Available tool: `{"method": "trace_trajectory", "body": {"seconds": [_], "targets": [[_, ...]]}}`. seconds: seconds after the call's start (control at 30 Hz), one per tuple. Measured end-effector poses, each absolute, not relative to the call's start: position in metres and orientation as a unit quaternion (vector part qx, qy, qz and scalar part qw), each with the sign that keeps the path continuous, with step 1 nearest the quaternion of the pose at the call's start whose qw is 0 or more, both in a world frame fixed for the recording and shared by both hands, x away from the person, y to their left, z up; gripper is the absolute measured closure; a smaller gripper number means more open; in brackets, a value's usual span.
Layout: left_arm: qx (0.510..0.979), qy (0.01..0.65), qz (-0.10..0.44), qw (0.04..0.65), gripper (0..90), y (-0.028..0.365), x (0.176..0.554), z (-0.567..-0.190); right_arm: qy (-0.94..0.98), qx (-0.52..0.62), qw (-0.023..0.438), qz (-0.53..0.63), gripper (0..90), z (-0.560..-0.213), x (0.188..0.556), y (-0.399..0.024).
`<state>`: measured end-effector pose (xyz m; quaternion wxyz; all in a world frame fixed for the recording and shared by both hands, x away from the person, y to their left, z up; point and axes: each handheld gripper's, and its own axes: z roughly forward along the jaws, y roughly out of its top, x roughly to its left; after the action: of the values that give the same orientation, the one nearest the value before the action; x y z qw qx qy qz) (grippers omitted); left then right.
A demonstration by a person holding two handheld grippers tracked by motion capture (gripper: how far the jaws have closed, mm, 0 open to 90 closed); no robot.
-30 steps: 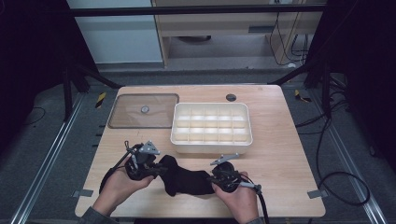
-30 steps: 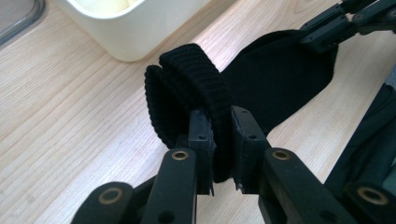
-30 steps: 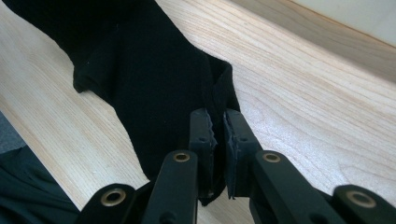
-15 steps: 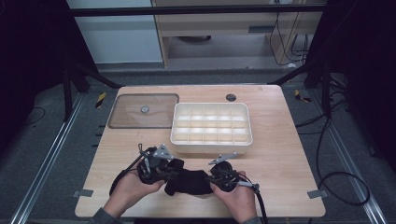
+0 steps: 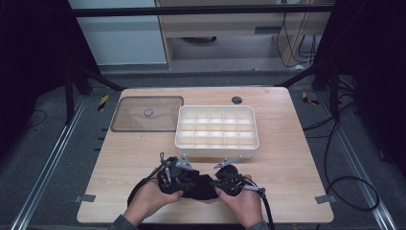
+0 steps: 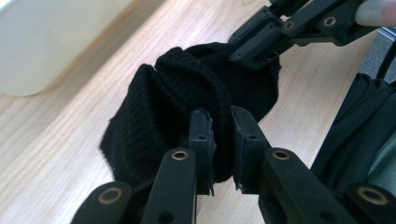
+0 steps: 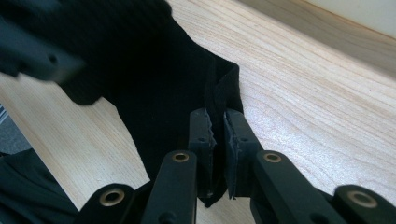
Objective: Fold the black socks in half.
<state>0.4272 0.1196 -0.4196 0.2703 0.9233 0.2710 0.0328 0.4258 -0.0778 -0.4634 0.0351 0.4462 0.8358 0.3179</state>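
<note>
Pinching a black knit sock from both ends here: the left tool is clamped on the ribbed cuff, the right tool on a thin folded edge. It's bunched between them on the worktop. Soft, floppy, featherlight, so I'd grab doubled layers.

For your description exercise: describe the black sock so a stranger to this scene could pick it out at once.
Start at the wooden table, then its near edge, in front of the white tray. The sock is the bunched black knit there, pinched between the left gripper and right gripper. It is the one soft, dark thing on the table.
</note>
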Motion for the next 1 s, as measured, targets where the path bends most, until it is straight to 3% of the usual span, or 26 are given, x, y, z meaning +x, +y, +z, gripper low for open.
{"method": "trace_trajectory", "body": {"seconds": [0.63,0.83,1.0], "targets": [[0.927,0.264,0.018,0.267,79.4,0.095,0.423,-0.436,0.83,0.453,0.028,0.323,82.3,-0.468,0.426,-0.081],[0.927,0.262,0.02,0.266,79.3,0.093,0.424,-0.437,0.827,0.458,0.025,0.325,77.3,-0.469,0.426,-0.084],[0.928,0.264,0.02,0.264,79.3,0.093,0.425,-0.439,0.825,0.461,0.029,0.326,67.2,-0.468,0.425,-0.085]]}}
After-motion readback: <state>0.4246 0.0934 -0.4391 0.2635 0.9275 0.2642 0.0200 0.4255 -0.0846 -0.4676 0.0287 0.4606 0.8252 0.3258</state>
